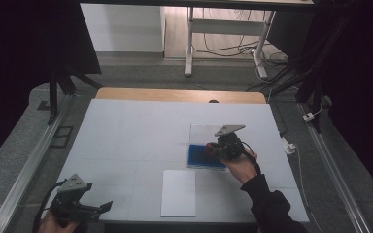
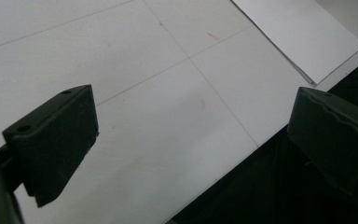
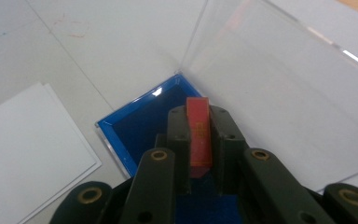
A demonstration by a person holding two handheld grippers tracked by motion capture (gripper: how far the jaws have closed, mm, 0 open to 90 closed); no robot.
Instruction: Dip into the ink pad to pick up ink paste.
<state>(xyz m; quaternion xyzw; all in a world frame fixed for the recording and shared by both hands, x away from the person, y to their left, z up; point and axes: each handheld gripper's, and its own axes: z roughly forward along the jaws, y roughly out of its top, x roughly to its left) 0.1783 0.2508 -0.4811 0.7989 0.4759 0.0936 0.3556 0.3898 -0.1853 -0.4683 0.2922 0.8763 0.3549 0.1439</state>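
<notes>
The right gripper (image 3: 199,140) has its jaws shut tight on a small red block (image 3: 198,135), held just over the blue box (image 3: 140,123). The block could slip or tip out if the jaws let go too soon. The box's clear lid (image 3: 279,93) stands open behind the box, and the block might bump it. White paper (image 1: 178,192) lies near the box, on the person's side. The left gripper (image 2: 191,140) is far from the box, jaws wide open, holding nothing.

red block's (image 3: 199,135) print unreadable
</notes>
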